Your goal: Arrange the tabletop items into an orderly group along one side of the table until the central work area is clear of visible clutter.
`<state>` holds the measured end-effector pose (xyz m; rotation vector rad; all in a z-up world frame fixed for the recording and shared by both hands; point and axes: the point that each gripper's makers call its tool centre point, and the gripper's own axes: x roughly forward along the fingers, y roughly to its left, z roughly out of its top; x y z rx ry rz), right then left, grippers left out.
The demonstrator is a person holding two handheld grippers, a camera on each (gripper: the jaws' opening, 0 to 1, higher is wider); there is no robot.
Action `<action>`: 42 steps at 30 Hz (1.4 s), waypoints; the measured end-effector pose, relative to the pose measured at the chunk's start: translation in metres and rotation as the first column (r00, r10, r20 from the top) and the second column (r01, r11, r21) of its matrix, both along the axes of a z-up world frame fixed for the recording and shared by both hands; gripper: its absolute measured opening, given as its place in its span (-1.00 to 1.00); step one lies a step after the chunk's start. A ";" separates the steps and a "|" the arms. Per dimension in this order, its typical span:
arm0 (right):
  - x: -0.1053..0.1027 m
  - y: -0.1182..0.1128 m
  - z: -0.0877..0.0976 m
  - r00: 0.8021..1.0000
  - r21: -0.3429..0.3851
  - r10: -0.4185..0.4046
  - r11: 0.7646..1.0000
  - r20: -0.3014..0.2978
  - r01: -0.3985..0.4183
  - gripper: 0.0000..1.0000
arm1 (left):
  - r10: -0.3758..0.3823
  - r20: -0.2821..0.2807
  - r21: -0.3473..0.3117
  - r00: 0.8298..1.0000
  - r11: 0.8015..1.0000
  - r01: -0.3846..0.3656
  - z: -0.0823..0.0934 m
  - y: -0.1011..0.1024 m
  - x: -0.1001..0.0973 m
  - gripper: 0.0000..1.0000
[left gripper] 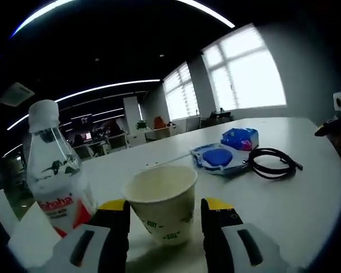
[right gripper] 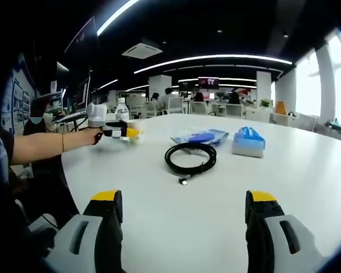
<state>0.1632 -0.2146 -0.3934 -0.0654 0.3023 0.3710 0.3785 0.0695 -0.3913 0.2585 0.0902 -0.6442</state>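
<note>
My left claw [left gripper: 165, 219] is spreading around the paper cup [left gripper: 162, 209]; it looks light and crushable, so I am gripping mid-wall gently.

Cup [left gripper: 162, 202] beside bottle [left gripper: 54, 168]; cable [left gripper: 271, 162] right of pouch [left gripper: 217, 158].

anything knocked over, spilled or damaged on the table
Nothing stands out. The paper cup and bottle stand upright, the black cable lies coiled, and the white table shows no spill.
</note>
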 end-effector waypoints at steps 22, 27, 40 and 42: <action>-0.002 -0.001 0.000 1.000 0.005 0.000 1.000 0.005 0.000 0.73 | 0.006 -0.009 0.021 1.000 1.000 -0.006 0.004 0.006 -0.010 0.05; -0.002 -0.001 0.001 1.000 0.008 0.001 1.000 0.008 -0.001 0.73 | 0.006 -0.007 0.025 1.000 1.000 -0.006 0.004 0.010 -0.015 0.05; -0.004 -0.002 0.005 1.000 0.011 -0.005 1.000 0.019 0.005 0.74 | -0.007 -0.011 0.022 1.000 1.000 0.007 0.001 0.011 -0.024 0.14; -0.003 -0.002 0.006 1.000 0.009 -0.004 1.000 0.021 0.004 0.74 | -0.008 -0.011 0.021 1.000 1.000 0.008 0.002 0.012 -0.025 0.14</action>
